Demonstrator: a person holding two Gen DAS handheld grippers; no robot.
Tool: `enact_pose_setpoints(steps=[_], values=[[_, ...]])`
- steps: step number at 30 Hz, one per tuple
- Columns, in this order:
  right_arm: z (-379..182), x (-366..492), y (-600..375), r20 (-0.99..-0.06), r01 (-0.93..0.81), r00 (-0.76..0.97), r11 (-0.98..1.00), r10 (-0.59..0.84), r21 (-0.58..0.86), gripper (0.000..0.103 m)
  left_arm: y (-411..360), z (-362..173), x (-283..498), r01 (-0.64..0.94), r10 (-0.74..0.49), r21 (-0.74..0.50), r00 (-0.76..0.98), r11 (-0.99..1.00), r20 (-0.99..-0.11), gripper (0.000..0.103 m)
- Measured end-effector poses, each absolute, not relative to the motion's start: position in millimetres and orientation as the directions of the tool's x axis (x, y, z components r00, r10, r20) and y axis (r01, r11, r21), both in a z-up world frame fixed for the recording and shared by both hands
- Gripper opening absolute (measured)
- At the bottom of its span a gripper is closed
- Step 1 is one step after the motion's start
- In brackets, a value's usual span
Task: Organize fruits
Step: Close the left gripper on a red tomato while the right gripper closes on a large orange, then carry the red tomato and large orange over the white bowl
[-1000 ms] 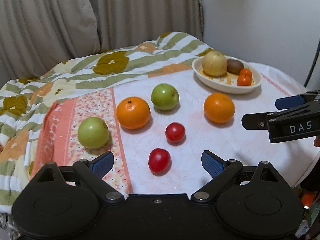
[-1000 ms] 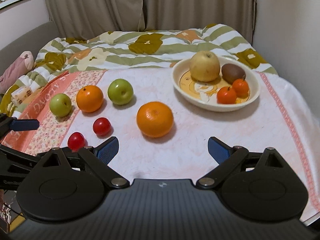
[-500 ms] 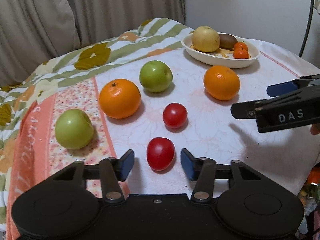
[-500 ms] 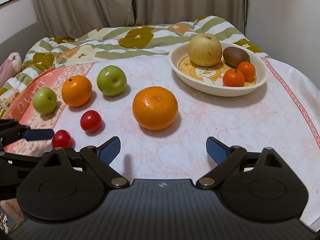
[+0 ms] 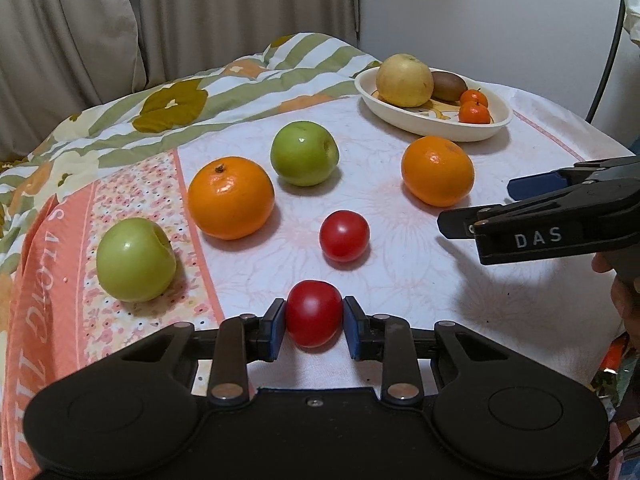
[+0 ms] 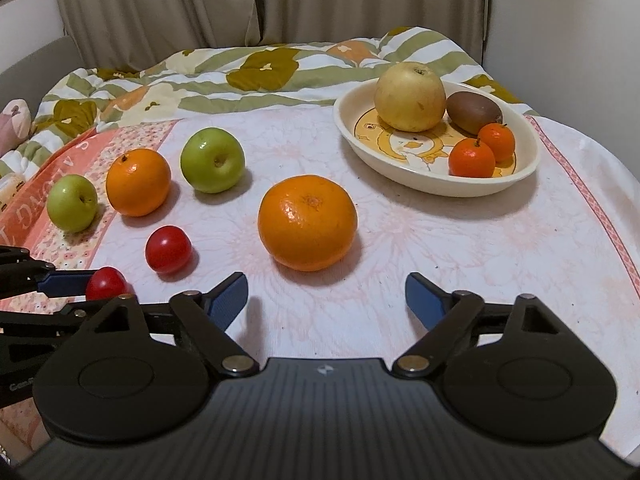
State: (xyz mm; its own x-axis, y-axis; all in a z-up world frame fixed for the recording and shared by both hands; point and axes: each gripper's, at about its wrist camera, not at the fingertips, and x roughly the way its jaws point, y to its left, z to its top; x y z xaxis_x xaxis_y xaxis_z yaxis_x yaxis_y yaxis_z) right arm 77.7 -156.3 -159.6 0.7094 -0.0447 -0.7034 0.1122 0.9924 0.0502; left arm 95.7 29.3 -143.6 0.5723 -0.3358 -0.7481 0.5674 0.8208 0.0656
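My left gripper (image 5: pixel 314 322) is shut on a small red tomato (image 5: pixel 314 308) that rests on the white cloth, with a blue pad pressed against each side. The right wrist view shows that tomato (image 6: pixel 105 283) at the far left. My right gripper (image 6: pixel 326 298) is open and its jaws are closing, with nothing between them. A large orange (image 6: pixel 307 222) lies just beyond its fingertips. Further back on the right, a cream bowl (image 6: pixel 436 184) holds a yellow apple (image 6: pixel 410 96), a kiwi (image 6: pixel 474 110) and two small mandarins.
Loose on the cloth are a second tomato (image 5: pixel 344 236), another orange (image 5: pixel 231 197) and two green apples (image 5: pixel 304 153) (image 5: pixel 135 265). A striped floral quilt (image 5: pixel 180 100) lies behind them, with curtains and a wall beyond. The cloth drops off at the near and right edges.
The left jaws have closed from wide open onto the near tomato. Both grippers have come lower and closer to the fruit. The right jaws have narrowed slightly.
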Motion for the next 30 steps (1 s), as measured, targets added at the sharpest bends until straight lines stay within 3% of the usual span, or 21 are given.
enact_pose_setpoints(steps=[21, 30], values=[[-156.6, 114.9, -156.8, -0.696, 0.072, 0.718, 0.995, -0.009, 0.062, 0.075, 43.4, -137.5, 99.5, 0.493, -0.275, 0.076, 0.599, 0.866, -0.752, 0.033], [-148.8, 113.1, -161.1, -0.689, 0.037, 0.724, 0.996, 0.026, 0.077, 0.074, 42.2, -120.9, 97.0, 0.45, -0.249, 0.081, 0.627, 0.89, -0.738, 0.033]])
